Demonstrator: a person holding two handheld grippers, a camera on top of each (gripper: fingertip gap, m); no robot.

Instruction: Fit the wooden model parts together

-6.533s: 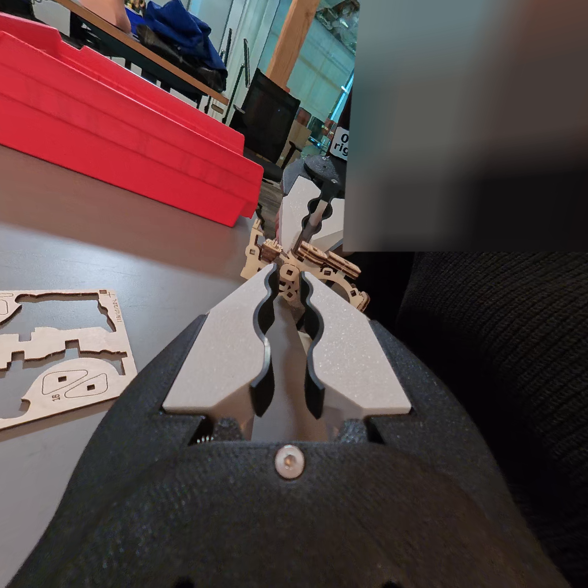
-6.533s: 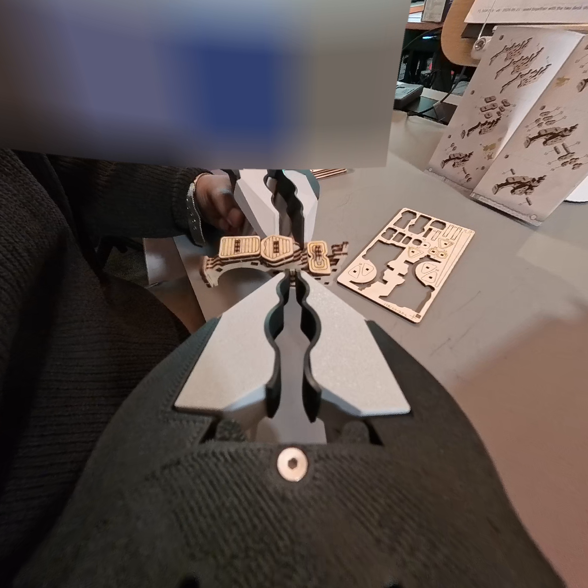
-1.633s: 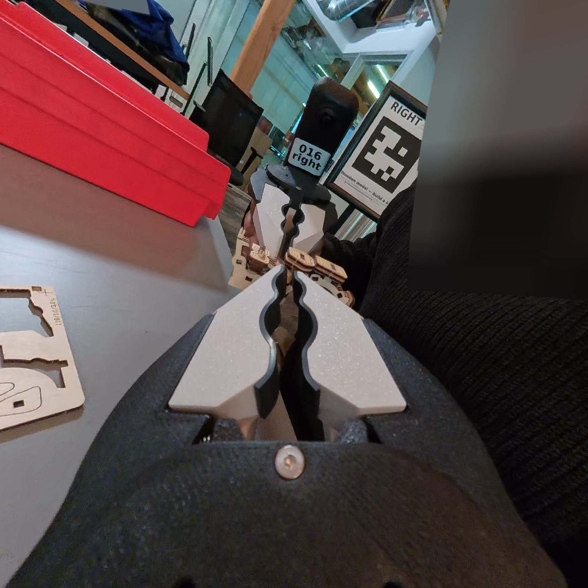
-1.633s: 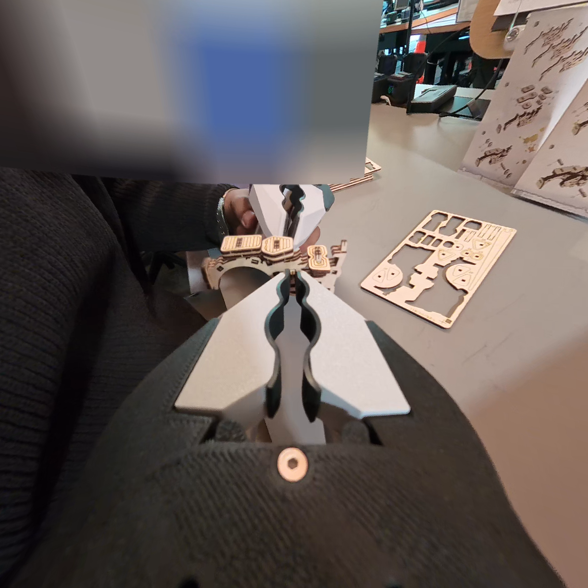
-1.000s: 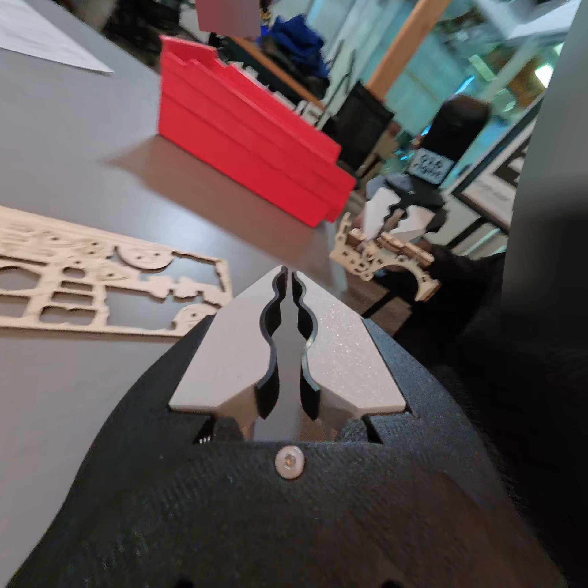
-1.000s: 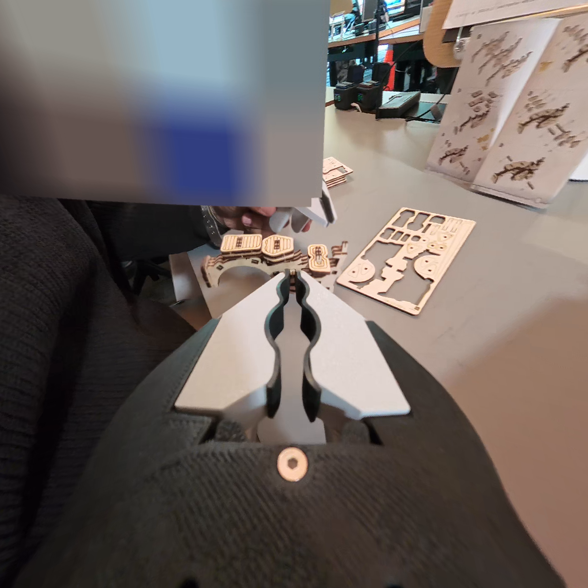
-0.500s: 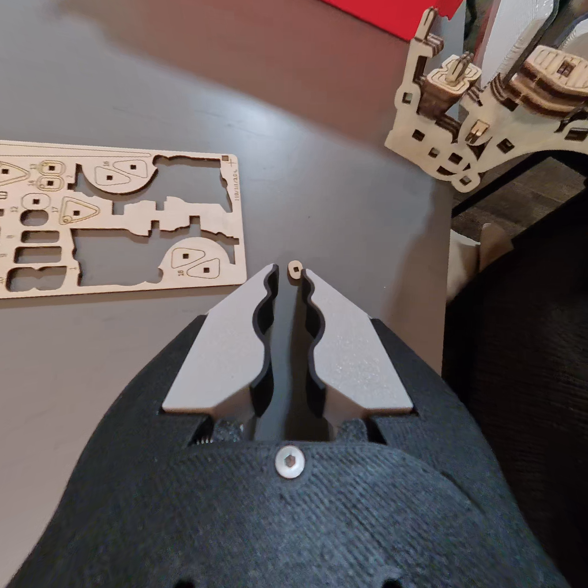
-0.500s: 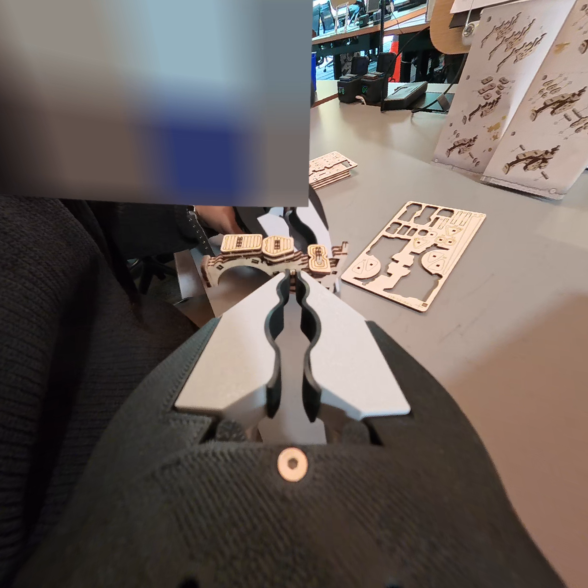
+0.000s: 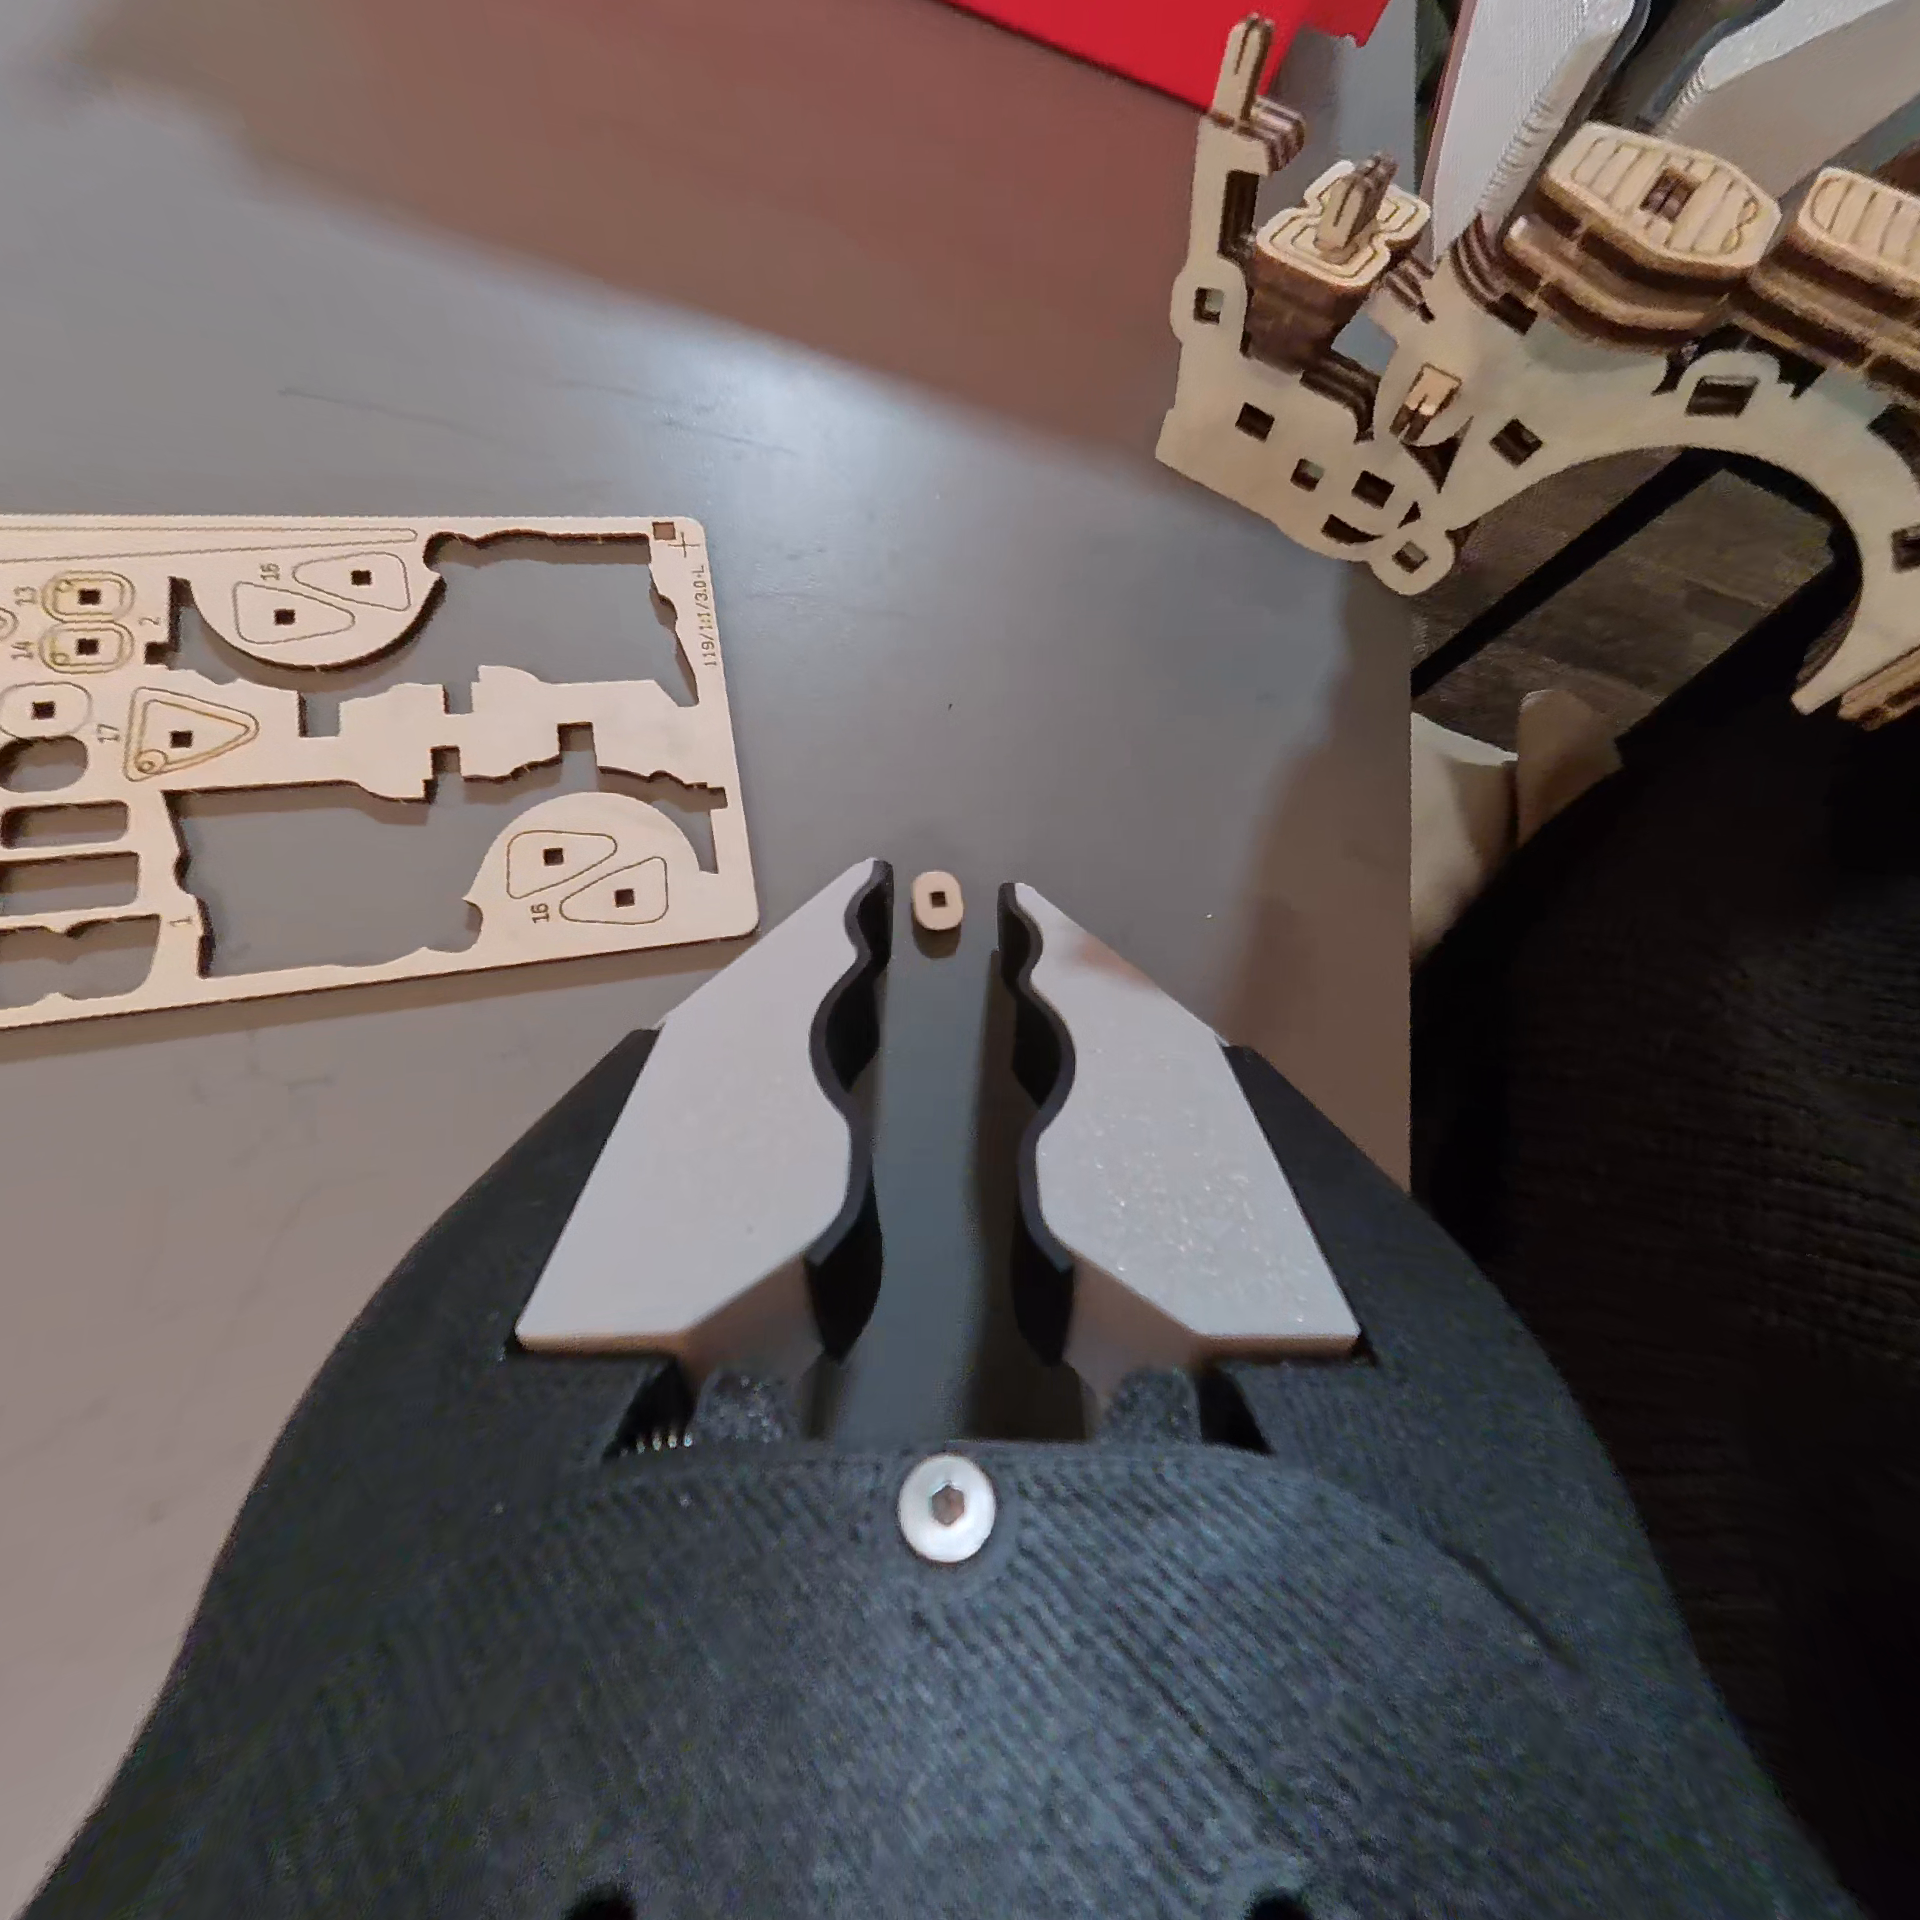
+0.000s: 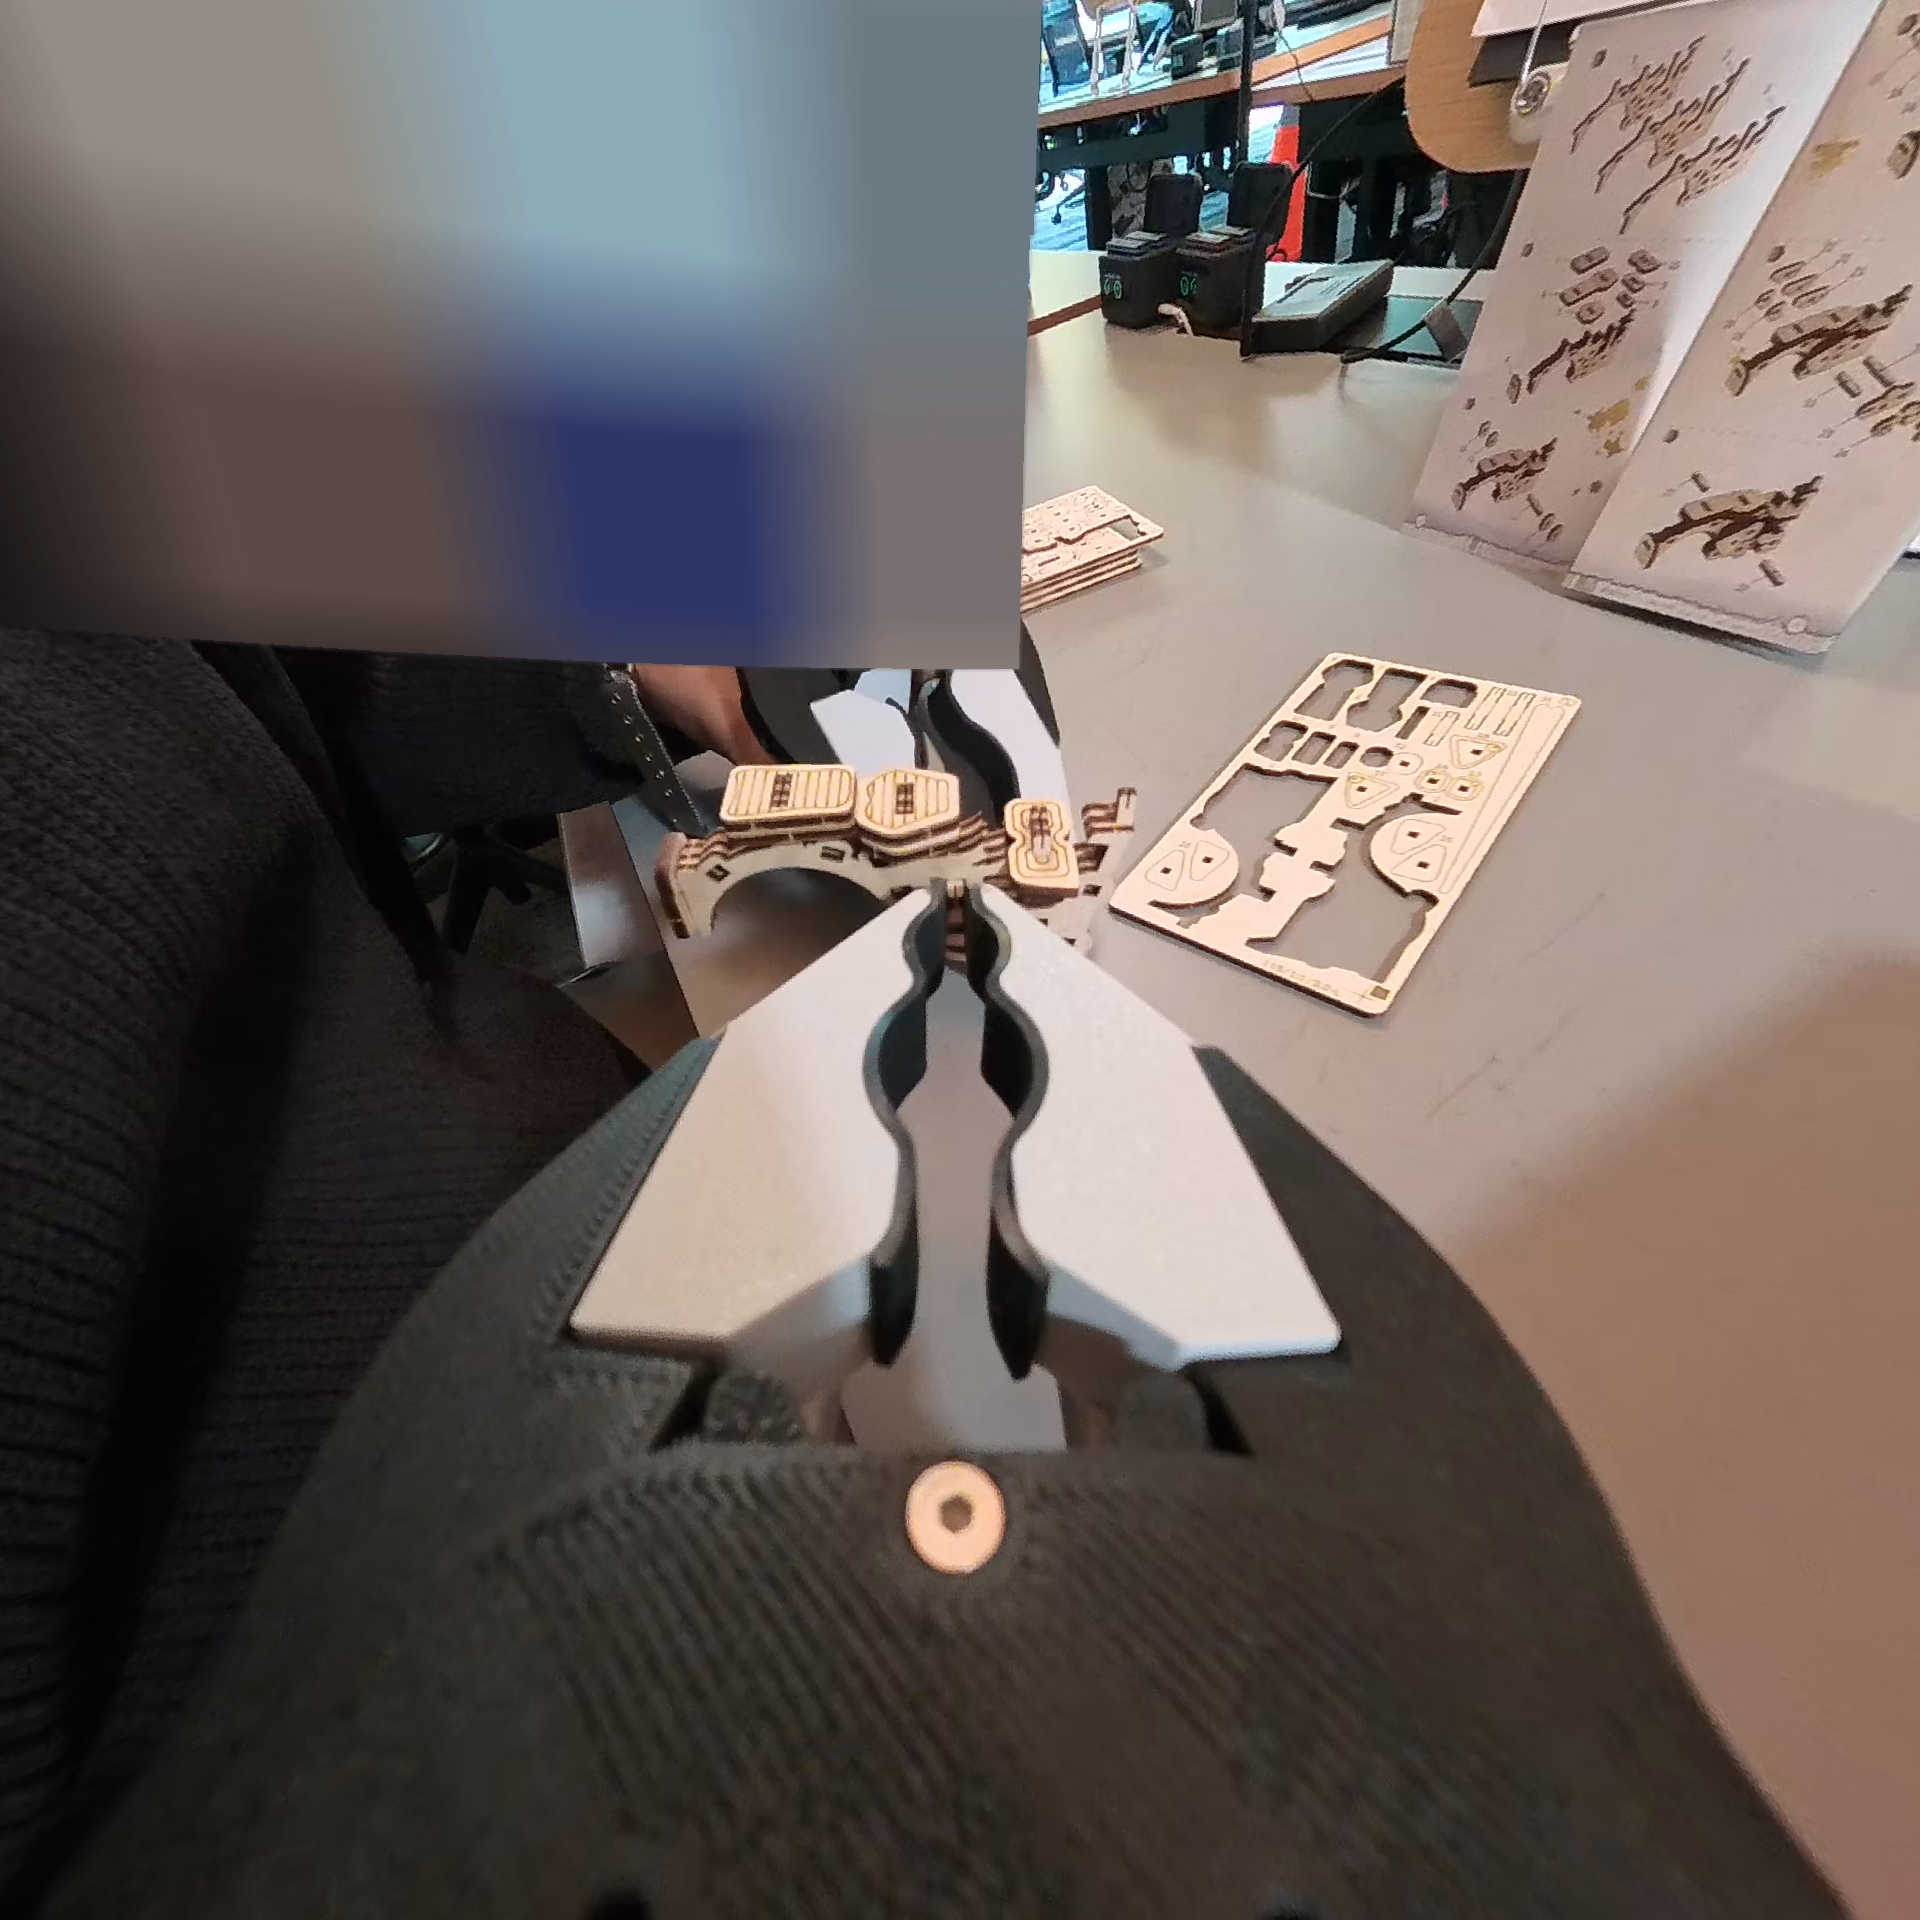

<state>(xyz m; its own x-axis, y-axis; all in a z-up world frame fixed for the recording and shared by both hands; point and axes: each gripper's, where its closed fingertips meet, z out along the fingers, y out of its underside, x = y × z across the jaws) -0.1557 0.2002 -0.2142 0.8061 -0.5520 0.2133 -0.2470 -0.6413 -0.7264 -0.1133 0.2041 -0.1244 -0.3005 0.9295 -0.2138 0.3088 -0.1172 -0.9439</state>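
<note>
Lowered, left gripper [image 9: 943,891] gapes around small piece [image 9: 935,900]; right gripper [image 10: 954,902] pinches model [image 10: 883,831].

Small engraved part numbers and an edge code mark the wooden parts sheet [image 9: 436,727]; their wording stays untold.

left gripper [image 9: 943,899] left model [image 9: 1538,343], fingers now astride small piece [image 9: 935,900]

I'm counting one partly built wooden model [image 10: 894,842], one loose little oval wooden piece [image 9: 936,901] with a square hole, and one punched-out laser-cut sheet [image 10: 1351,831] lying flat. I'm also seeing one stack of more sheets [image 10: 1081,545], two instruction pages [image 10: 1704,343] propped up, one red bin [image 9: 1174,42], and two grippers total.
</note>
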